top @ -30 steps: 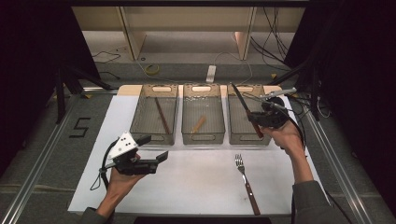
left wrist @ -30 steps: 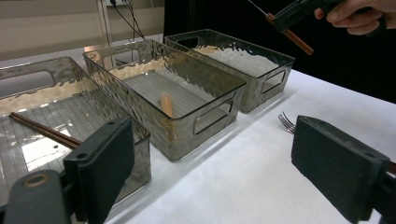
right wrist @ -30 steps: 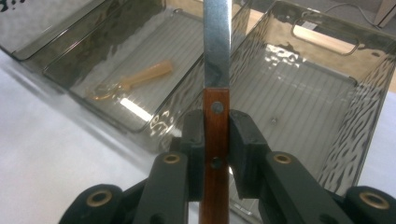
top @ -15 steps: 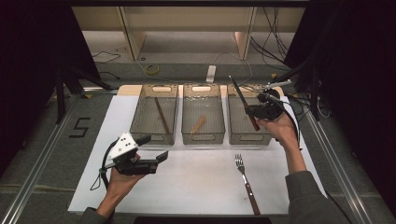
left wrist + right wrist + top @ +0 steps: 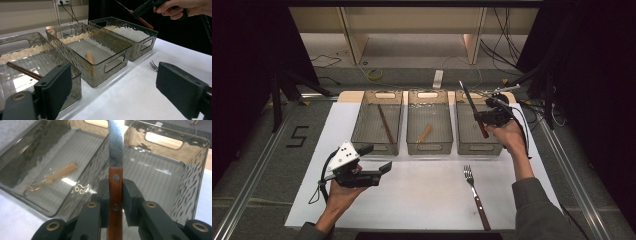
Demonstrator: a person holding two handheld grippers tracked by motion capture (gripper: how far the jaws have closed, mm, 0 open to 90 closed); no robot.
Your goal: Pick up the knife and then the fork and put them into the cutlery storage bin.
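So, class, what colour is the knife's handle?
Reddish-brown wood on the knife, clearest in the right gripper view.

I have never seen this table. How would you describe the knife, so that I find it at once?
Look at the white table, where three clear bins stand in a row at the far edge. Over the right bin, the right gripper is shut on the knife, holding it above the bin. Unlike the fork lying on the table, it has a steel blade and a riveted brown wooden handle.
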